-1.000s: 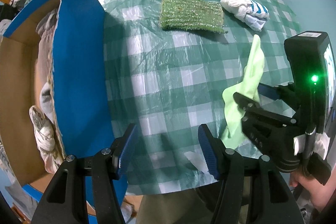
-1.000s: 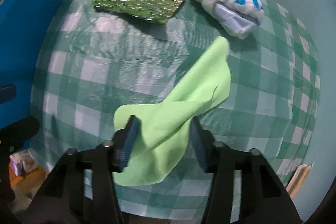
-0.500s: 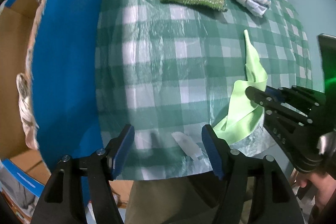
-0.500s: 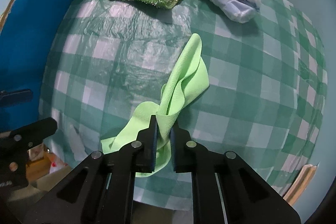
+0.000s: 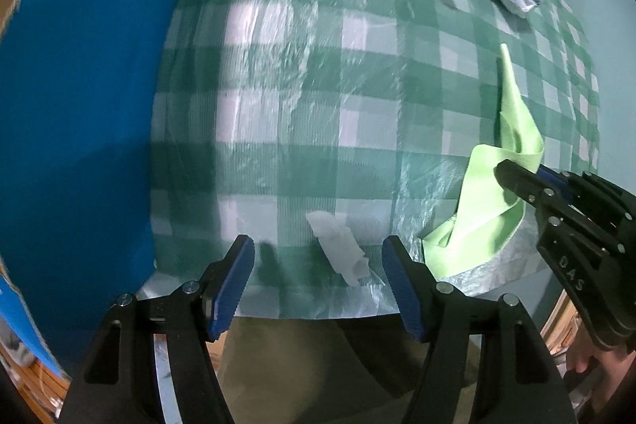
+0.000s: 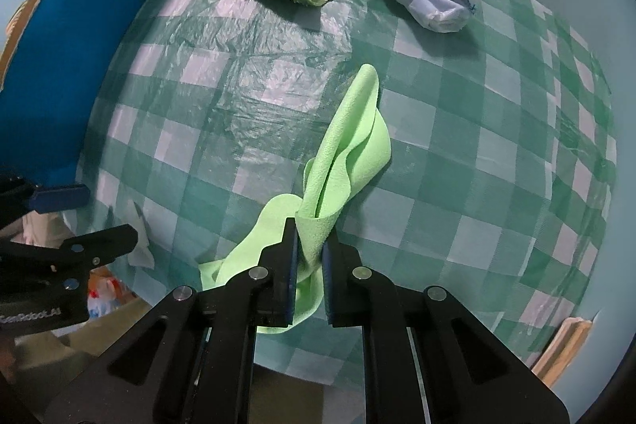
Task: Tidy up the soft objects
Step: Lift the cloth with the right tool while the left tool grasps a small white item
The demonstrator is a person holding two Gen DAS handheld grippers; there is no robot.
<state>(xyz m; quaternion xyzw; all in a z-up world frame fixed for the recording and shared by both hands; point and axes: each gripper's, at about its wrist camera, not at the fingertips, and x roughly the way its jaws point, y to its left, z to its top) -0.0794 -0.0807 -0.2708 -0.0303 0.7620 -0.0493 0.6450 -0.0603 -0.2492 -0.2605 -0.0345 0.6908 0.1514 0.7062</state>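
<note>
Right wrist view: right claw (image 6: pixel 309 253) now clamped on lime cloth (image 6: pixel 349 146), jaws were wide 1 s ago.
Cloth bunches, near end lifting off checkered surface (image 6: pixel 497 153); grasp done, carry to blue box (image 5: pixel 75 74) likely next, its contents unseen. Left claw (image 5: pixel 318 265) wide open, holding nothing, over white scrap (image 5: pixel 338 249).
</note>
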